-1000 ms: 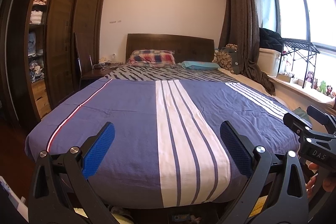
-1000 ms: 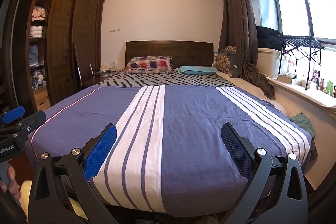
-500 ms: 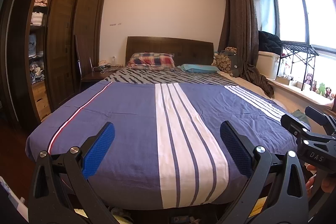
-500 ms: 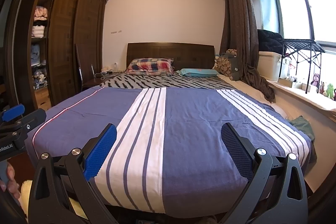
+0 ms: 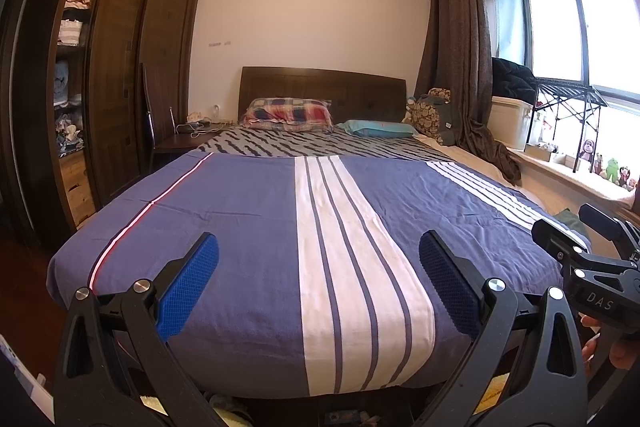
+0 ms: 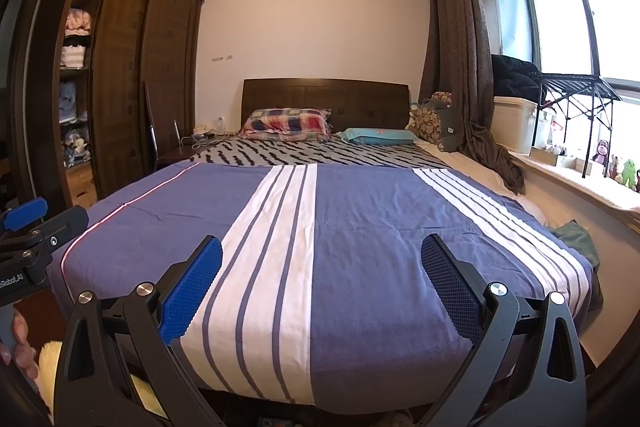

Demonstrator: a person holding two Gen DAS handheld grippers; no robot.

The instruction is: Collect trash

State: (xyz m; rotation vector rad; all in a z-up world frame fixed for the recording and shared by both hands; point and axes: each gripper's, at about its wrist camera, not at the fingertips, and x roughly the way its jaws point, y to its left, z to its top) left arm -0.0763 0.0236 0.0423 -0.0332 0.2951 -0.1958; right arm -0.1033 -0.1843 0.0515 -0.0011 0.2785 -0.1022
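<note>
No piece of trash is clear in either view. My left gripper is open, its blue pads wide apart over the foot of the bed, holding nothing. My right gripper is also open and empty, a little further right along the same edge. The bed has a blue cover with white stripes. The right gripper's body shows at the right edge of the left wrist view, with a person's hand on it. The left gripper's body shows at the left edge of the right wrist view.
A dark wardrobe with open shelves stands on the left, beside a nightstand. The window sill with toys and a curtain are on the right. A green cloth lies beside the bed. Something pale yellow and fluffy lies on the floor.
Both views have drifted only slightly. Both grippers stay open and empty.
</note>
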